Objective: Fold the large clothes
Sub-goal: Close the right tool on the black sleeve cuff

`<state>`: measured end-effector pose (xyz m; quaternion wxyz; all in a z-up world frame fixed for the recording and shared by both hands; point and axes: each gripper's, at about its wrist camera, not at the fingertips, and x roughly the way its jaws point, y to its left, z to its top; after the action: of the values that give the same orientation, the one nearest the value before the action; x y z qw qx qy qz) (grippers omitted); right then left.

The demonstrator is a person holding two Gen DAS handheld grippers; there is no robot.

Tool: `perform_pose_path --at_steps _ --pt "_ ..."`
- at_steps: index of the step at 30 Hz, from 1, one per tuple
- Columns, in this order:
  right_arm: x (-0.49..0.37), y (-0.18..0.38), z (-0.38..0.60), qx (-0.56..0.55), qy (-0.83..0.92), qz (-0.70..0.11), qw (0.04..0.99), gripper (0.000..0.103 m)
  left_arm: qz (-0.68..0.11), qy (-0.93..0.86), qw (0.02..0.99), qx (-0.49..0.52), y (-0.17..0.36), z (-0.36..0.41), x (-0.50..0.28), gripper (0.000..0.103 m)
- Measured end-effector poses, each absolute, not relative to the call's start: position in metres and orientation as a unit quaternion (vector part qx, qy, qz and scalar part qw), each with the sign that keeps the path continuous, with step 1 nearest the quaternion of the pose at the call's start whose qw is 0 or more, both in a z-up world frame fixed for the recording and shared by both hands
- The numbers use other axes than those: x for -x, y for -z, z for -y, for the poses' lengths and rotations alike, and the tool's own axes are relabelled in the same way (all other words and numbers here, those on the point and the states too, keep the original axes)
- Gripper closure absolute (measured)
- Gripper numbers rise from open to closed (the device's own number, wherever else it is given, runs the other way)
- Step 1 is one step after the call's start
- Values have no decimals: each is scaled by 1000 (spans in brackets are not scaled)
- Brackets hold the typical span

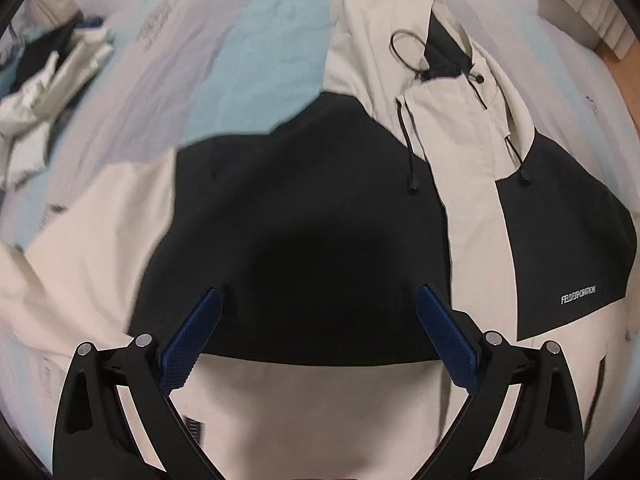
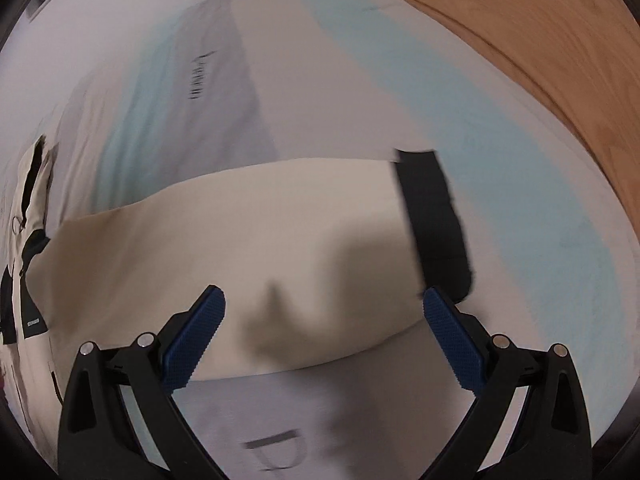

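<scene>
Left wrist view: at the far left a heap of crumpled clothes [image 1: 48, 76] lies on the striped bedsheet [image 1: 260, 28], which runs in pale blue, white and grey bands. Right of it, spread flat across the sheet, is the cream-and-black hooded jacket [image 1: 304, 216]; its wide black panel fills the middle, and the cream hood [image 1: 384, 20] with black drawcords [image 1: 410, 152] lies toward the upper right, with a black chest panel bearing small white lettering [image 1: 578, 295] further right. The left gripper [image 1: 318, 304] hangs over the black panel with its blue-padded fingers spread wide, pinching nothing. A beige block-shaped object [image 1: 588, 4] sits at the upper right edge, too blurred to name. In the right wrist view, the jacket's body shows as a strip at the far left, and its cream sleeve [image 2: 240, 248] stretches rightward across the sheet to a black cuff [image 2: 436, 224]. The right gripper [image 2: 322, 300] is above the sleeve, fingers spread apart and empty, the right finger just beside the cuff. A wooden floor [image 2: 540, 40] shows at the far right.
</scene>
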<state>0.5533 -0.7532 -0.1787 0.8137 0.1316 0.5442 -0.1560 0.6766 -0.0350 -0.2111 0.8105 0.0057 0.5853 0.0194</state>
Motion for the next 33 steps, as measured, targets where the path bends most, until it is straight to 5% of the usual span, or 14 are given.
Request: perform_pose_path --at_steps 5,17,23,33 --pt "-550 196 793 -140 166 -559 800 17 -599 -21 800 -26 222 42 -674 7" --pt "-553 240 824 -176 171 -573 782 20 -617 -31 786 -33 230 45 -666 7" --pt "-558 236 820 -175 162 -576 782 46 -621 -34 782 -41 228 47 -660 7" --pt "-551 185 809 -201 156 -561 788 53 -619 -38 784 -36 194 56 -647 7"
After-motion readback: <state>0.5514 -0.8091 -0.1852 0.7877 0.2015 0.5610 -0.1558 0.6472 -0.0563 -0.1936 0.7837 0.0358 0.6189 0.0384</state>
